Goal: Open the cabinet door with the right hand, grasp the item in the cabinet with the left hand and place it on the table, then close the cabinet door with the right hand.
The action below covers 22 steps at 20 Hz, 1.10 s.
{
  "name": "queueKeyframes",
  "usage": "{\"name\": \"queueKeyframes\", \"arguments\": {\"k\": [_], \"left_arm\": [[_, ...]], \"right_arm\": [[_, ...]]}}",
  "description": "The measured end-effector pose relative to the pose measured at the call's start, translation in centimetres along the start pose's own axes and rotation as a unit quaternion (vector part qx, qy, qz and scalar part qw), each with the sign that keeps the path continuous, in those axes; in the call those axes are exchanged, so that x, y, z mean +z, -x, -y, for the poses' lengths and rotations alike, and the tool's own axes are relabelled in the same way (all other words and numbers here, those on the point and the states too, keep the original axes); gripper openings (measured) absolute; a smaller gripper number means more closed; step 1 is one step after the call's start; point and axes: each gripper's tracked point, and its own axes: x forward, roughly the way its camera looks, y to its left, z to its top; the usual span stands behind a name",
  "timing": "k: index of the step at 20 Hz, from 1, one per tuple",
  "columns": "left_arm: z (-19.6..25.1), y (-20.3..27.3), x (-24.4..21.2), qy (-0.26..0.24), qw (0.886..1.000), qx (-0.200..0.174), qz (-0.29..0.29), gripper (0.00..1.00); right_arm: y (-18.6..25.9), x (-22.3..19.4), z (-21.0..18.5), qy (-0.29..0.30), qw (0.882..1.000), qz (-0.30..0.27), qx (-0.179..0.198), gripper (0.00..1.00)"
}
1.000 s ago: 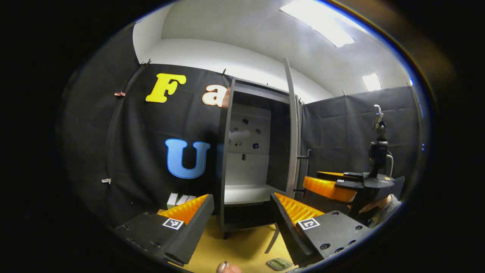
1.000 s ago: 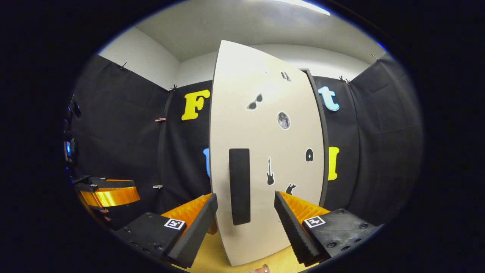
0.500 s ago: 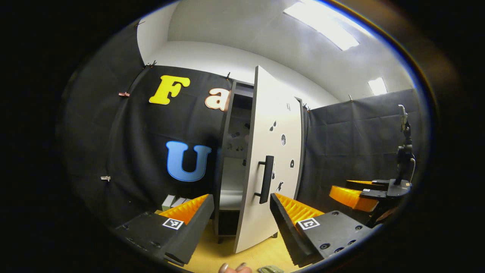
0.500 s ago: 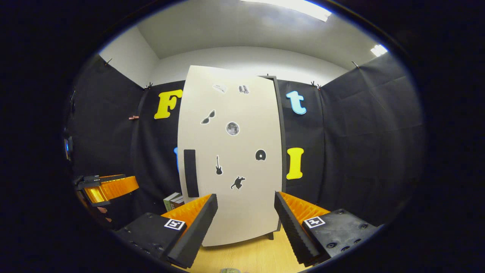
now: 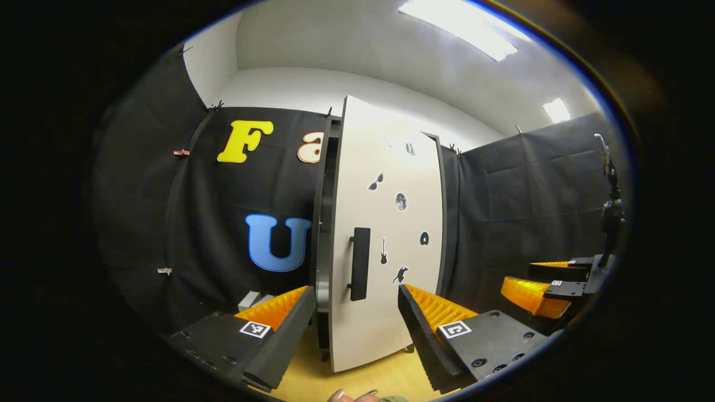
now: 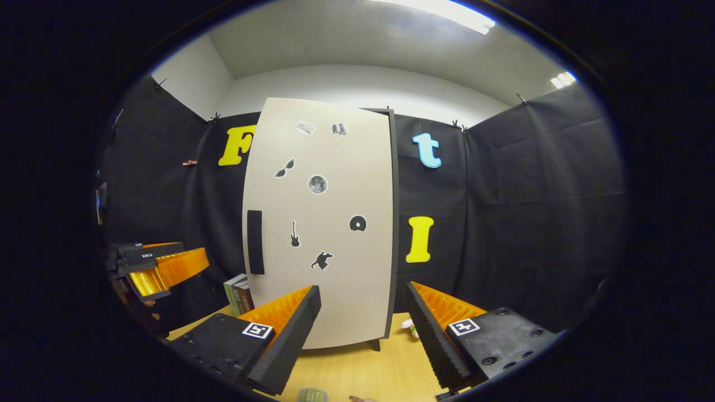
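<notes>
1. The cabinet door (image 5: 385, 234) is pale and carries small dark stickers. In the left gripper view it stands a little ajar, with a dark gap along its left edge beside the cabinet (image 5: 323, 223) frame. In the right gripper view the door (image 6: 321, 223) looks nearly flush with the cabinet.
2. The door's dark handle (image 5: 360, 263) runs upright near its left edge; nothing touches it.
3. A small greenish item (image 6: 313, 396) lies on the wooden counter (image 6: 368, 374) at the bottom edge of the right gripper view; too little of it shows to tell what it is.
4. The left hand-held gripper (image 5: 354, 329) is held before the door, fingers spread wide with nothing between them.
5. The right hand-held gripper (image 6: 363, 329) is likewise spread and grips nothing, well apart from the door.
6. Books (image 6: 239, 294) stand on the counter left of the cabinet.
</notes>
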Motion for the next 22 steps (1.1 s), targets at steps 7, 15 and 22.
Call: {"name": "queueKeyframes", "arguments": {"k": [7,15,22], "left_arm": [[1.5,-0.6,-0.6,-0.001,1.0,0.016,-0.003,0.93],[3.0,-1.2,-0.7,-0.037,0.999,0.007,-0.001,0.94],[3.2,-1.8,-1.4,-0.031,0.999,-0.002,-0.007,0.93]], "right_arm": [[-0.9,-0.1,0.6,-0.011,1.0,0.002,0.01,0.98],[-1.6,0.0,0.7,0.016,1.0,0.008,0.023,0.97],[-1.6,0.2,1.1,0.022,1.0,0.009,0.015,0.97]]}}
